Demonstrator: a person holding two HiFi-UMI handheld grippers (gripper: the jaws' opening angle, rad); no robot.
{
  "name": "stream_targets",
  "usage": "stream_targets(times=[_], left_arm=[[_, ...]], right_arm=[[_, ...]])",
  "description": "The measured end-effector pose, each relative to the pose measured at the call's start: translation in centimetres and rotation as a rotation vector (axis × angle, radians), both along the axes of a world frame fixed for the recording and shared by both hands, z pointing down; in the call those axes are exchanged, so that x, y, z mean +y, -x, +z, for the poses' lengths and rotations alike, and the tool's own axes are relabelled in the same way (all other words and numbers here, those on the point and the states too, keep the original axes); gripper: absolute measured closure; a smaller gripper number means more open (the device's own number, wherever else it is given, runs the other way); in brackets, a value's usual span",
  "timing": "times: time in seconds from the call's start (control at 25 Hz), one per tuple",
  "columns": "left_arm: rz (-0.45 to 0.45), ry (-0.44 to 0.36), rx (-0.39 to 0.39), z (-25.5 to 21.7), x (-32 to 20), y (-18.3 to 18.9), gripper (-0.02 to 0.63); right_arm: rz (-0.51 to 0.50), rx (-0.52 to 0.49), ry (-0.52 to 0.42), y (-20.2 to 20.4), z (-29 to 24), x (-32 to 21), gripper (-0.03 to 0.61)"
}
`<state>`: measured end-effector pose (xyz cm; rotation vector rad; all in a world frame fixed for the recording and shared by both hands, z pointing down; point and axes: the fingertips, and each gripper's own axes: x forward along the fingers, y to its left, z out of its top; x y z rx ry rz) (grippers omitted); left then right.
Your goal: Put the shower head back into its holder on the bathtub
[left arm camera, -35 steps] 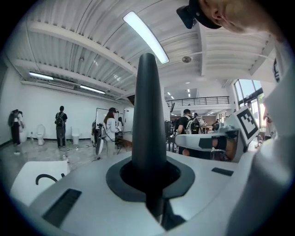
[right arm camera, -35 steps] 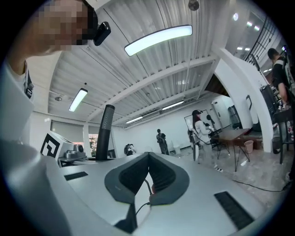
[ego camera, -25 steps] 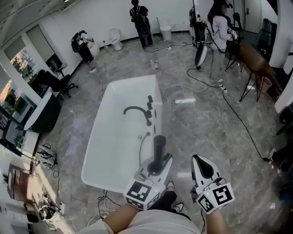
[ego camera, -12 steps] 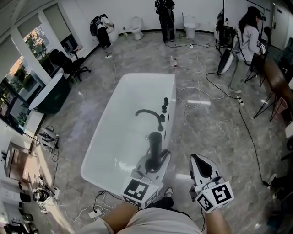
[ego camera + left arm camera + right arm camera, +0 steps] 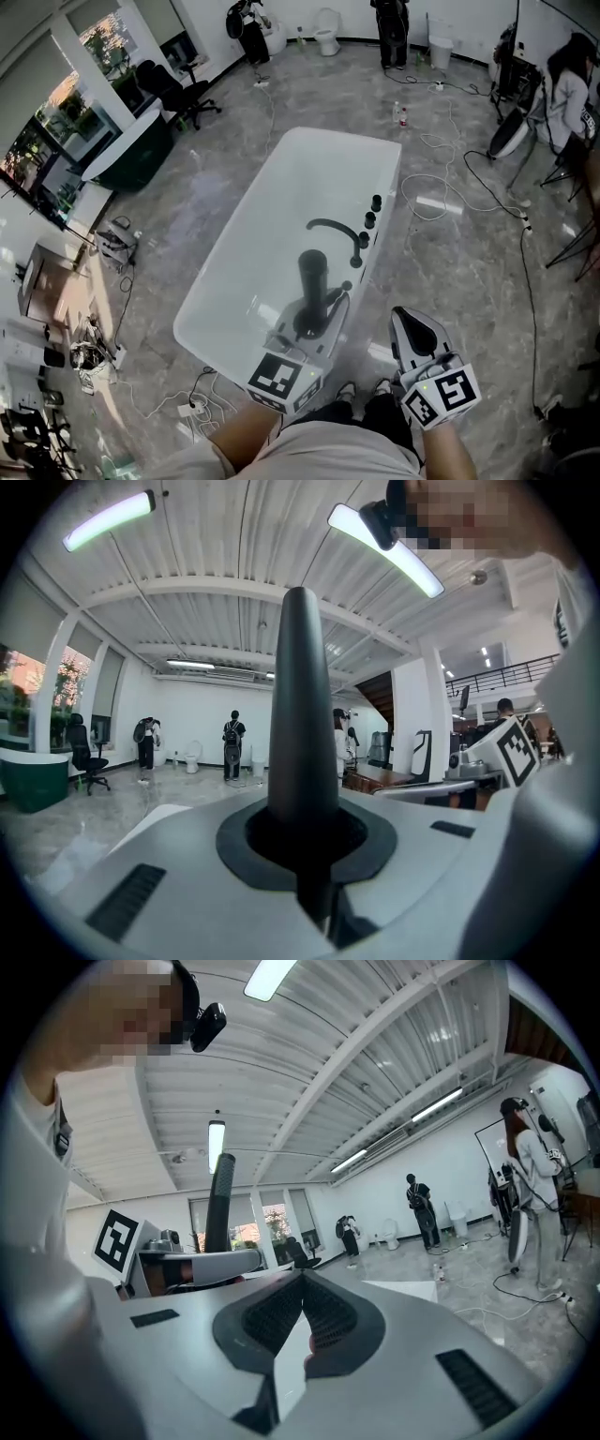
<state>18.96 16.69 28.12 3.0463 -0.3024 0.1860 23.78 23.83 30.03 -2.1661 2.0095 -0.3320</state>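
The left gripper and right gripper have pale grey shells with dark ribbed pads. Each carries a cube with black-and-white square markers. The person wears a light top and dark trousers.

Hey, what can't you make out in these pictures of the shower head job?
1. Holder on the bathtub rim: head view, too small among the black fittings.
2. Shower head, lower end: left gripper view, buried inside the left gripper.
3. Hose: head view, too thin to trace.
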Motion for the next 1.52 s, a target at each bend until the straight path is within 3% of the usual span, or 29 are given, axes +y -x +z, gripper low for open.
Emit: stream_targets(times=[0.2, 0.64, 1.04, 1.52], left_arm=[[-0.125, 0.02, -0.004, 0.2, -2.4, -1.4, 0.581], [-0.413, 0.008, 0.031, -1.3, -6.5, 0.7, 0.581], [-0.477, -0.008, 0.056, -1.9, -11.6, 5.0, 0.581], [-0.486, -0.01, 0.09, -2.1, -15.5, 8.5, 0.581]], right_arm=[[-0.135, -0.006, 0.005, -2.0, 0.2, -3.1, 0.565], [-0.421, 0.009, 0.028, -1.3, 1.2, -7.9, 0.565], [-0.56, 0.039, 0.083, 6.1, 7.6, -11.6, 0.565], [-0.579, 0.056, 0.162, 14.2, 16.4, -14.0, 0.563]])
